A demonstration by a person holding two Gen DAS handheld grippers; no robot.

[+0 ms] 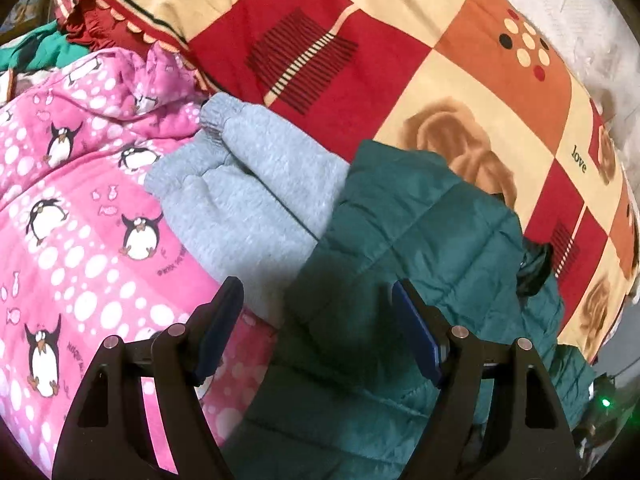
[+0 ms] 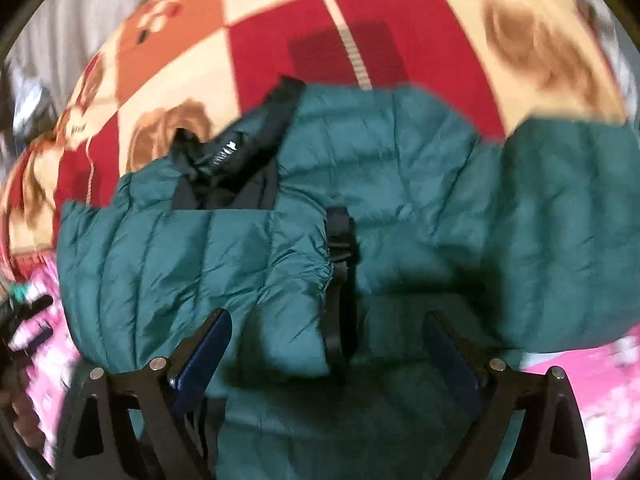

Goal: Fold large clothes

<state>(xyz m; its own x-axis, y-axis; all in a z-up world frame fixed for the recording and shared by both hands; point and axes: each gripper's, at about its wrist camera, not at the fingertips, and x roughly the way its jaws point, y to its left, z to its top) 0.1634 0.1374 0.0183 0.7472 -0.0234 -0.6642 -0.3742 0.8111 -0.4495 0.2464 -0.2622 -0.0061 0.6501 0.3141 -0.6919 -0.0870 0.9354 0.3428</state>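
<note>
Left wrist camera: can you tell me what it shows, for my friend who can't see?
An open hand-held gripper hovers over a dark green puffy jacket lying on a bed. Beside the jacket is a grey sweatshirt, then a pink penguin blanket; a red, cream and orange rose-patterned bedspread lies behind.

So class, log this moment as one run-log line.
left gripper: open | right gripper: open | green puffer jacket: unheld on bedspread
</note>
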